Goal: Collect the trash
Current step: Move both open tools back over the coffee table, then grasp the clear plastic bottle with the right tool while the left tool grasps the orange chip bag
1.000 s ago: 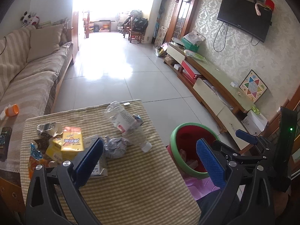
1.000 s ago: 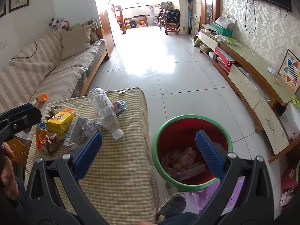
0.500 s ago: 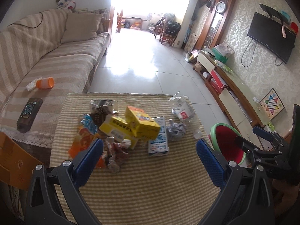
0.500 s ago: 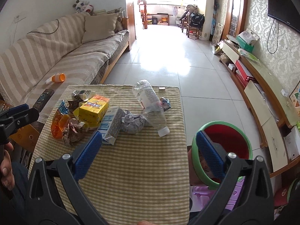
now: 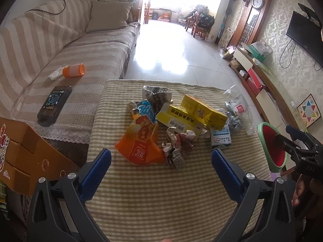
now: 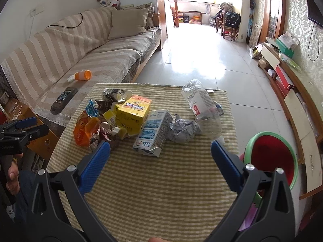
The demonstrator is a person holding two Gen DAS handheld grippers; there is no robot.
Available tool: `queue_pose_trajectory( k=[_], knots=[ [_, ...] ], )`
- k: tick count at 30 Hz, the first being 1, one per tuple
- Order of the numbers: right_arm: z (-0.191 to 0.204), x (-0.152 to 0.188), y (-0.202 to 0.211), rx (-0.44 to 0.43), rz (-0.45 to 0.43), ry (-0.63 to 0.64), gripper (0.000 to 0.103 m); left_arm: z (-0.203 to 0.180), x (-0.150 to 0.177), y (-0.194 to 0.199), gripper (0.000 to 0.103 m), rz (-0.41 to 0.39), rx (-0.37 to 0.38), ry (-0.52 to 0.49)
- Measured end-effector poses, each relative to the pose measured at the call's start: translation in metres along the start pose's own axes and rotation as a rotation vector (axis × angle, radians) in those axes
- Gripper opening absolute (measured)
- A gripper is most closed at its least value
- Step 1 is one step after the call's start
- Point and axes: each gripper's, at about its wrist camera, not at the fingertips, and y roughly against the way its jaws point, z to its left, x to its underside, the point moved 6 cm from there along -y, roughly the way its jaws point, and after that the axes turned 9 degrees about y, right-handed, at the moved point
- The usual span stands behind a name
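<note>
A pile of trash lies on a table with a striped yellow cloth (image 5: 161, 191) (image 6: 161, 181): an orange snack bag (image 5: 139, 145) (image 6: 81, 131), yellow cartons (image 5: 197, 115) (image 6: 134, 111), a white-blue carton (image 6: 154, 133) (image 5: 221, 139), crumpled foil (image 6: 182, 130), crumpled wrappers (image 5: 176, 147) and a crushed clear bottle (image 6: 201, 106) (image 5: 238, 106). A red bin with a green rim (image 6: 272, 157) (image 5: 272, 147) stands on the floor right of the table. My left gripper (image 5: 161, 165) is open and empty, just short of the orange bag. My right gripper (image 6: 160, 157) is open and empty, near the white-blue carton.
A striped sofa (image 5: 60, 50) runs along the left with an orange-capped jar (image 5: 73, 70) and a dark remote (image 5: 54, 104) on it. An orange cardboard box (image 5: 24, 155) sits at the table's left. A low TV cabinet (image 6: 292, 92) lines the right wall.
Both grippers have swung left, away from the red bin and toward the trash pile on the table. Both stay open and empty.
</note>
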Motion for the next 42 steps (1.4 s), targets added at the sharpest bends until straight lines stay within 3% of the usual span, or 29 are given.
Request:
queue_pose_trajectory(
  k=[9, 24, 42],
  knots=[
    [-0.019, 0.006, -0.024, 0.054, 0.067, 0.021, 0.099, 0.027, -0.002, -0.035, 0.095, 0.065, -0.021, 0.082],
    [-0.083, -0.009, -0.095, 0.157, 0.127, 0.02, 0.099, 0.03, -0.022, -0.104, 0.095, 0.14, -0.043, 0.049],
    [-0.099, -0.026, -0.163, 0.207, 0.174, 0.095, 0.099, 0.028, -0.03, -0.156, 0.094, 0.194, -0.074, -0.003]
  ],
)
